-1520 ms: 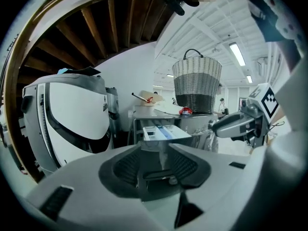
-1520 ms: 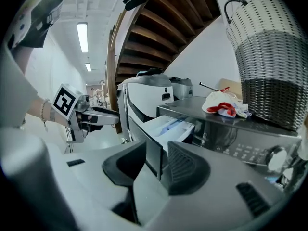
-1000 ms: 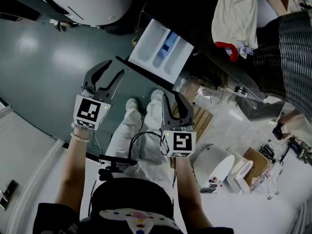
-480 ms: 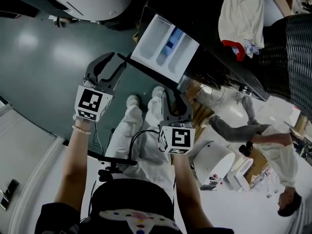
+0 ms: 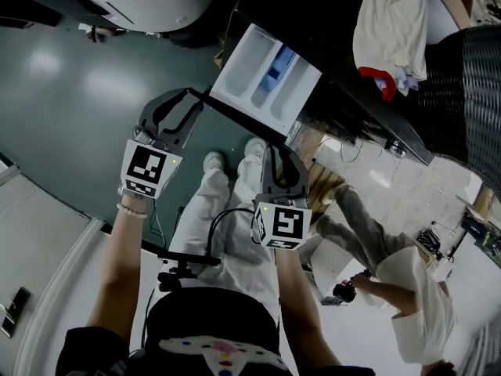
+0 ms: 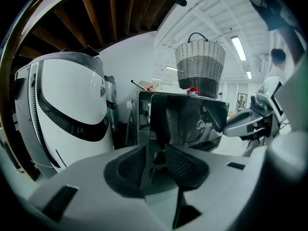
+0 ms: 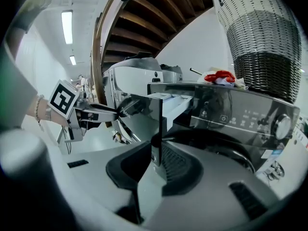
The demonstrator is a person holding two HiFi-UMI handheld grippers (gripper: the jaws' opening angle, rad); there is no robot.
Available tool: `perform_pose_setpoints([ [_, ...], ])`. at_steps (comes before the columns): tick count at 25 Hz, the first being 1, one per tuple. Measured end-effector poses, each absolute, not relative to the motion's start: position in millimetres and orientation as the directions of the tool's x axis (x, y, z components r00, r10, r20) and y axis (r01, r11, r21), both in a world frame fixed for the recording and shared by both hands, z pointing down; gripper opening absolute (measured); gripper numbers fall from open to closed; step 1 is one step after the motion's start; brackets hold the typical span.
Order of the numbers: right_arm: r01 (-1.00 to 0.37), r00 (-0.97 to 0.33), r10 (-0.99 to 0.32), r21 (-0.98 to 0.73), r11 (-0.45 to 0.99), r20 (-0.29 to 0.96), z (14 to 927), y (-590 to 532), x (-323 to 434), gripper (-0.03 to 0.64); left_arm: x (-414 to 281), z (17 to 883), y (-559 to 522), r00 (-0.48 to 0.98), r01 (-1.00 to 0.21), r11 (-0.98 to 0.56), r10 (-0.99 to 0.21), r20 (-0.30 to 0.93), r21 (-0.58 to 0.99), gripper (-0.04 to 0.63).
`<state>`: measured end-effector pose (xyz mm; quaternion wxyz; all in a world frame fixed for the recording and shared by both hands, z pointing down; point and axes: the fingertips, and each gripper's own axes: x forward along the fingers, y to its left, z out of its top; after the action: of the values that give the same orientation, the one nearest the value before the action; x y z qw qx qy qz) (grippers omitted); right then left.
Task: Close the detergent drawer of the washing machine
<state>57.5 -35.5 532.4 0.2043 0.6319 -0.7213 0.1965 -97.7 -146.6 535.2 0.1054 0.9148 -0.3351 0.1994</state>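
Note:
The detergent drawer [image 5: 266, 73] stands pulled out of the dark washing machine [image 7: 240, 114], its white compartments and blue insert showing. Its glossy dark front panel [image 5: 235, 116] runs between my two grippers. My left gripper [image 5: 188, 104] is at the panel's left end; its jaws are closing, with a gap still between the pads [image 6: 132, 165] and the panel's corner [image 6: 187, 119] just ahead of them. My right gripper [image 5: 282, 151] is at the panel's right end. In the right gripper view the panel [image 7: 156, 124] stands edge-on between the closing jaws of the right gripper [image 7: 155, 153], both pads against it.
A grey-and-white woven basket [image 7: 260, 37] and a white cloth with red trim [image 5: 387, 22] sit on top of the washer. A large white machine [image 6: 67, 109] stands to the left. A person [image 5: 407, 296] bends over at lower right. My own legs [image 5: 227, 202] are below the drawer.
Both grippers' jaws have narrowed around the ends of the drawer's front panel. The hands have hardly shifted. The person at the right has moved lower in the view.

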Motion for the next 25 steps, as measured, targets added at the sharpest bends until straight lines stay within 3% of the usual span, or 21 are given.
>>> perform_pose_setpoints([
  [25, -0.993, -0.109, -0.833, -0.019, 0.117, 0.542, 531, -46, 61, 0.069, -93, 534, -154, 0.668, -0.679, -0.733, -0.592, 0.451, 0.043, 0.125],
])
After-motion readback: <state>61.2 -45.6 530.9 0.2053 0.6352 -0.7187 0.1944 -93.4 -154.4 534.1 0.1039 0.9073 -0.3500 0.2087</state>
